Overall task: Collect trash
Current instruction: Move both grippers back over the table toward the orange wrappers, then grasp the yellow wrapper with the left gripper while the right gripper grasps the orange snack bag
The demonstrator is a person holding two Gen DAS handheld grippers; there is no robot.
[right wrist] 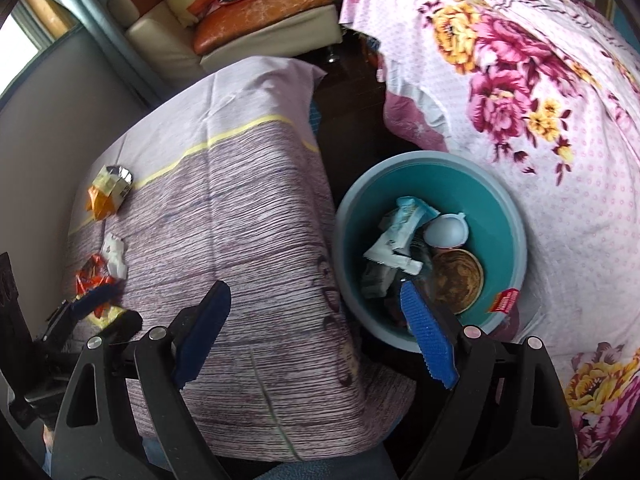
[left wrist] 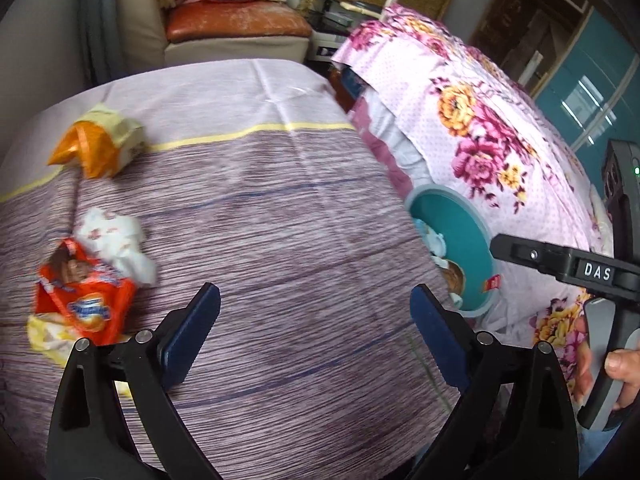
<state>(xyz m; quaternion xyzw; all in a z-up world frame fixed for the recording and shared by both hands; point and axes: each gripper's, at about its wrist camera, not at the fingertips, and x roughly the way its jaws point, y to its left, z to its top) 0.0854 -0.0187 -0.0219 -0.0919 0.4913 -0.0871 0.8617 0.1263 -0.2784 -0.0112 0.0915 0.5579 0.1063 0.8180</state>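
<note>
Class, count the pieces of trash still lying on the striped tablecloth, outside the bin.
3, possibly more hidden: an orange-yellow wrapper near the yellow stripe, a crumpled white tissue below it, and an orange snack bag touching the tissue, nearest the left gripper.

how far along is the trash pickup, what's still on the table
Done: the teal bin already holds several wrappers and a brown-smeared lid. In hand: nothing; the left gripper and right gripper are both open and empty. Left on the table: the orange-yellow packet, crumpled white paper and red wrapper.
</note>
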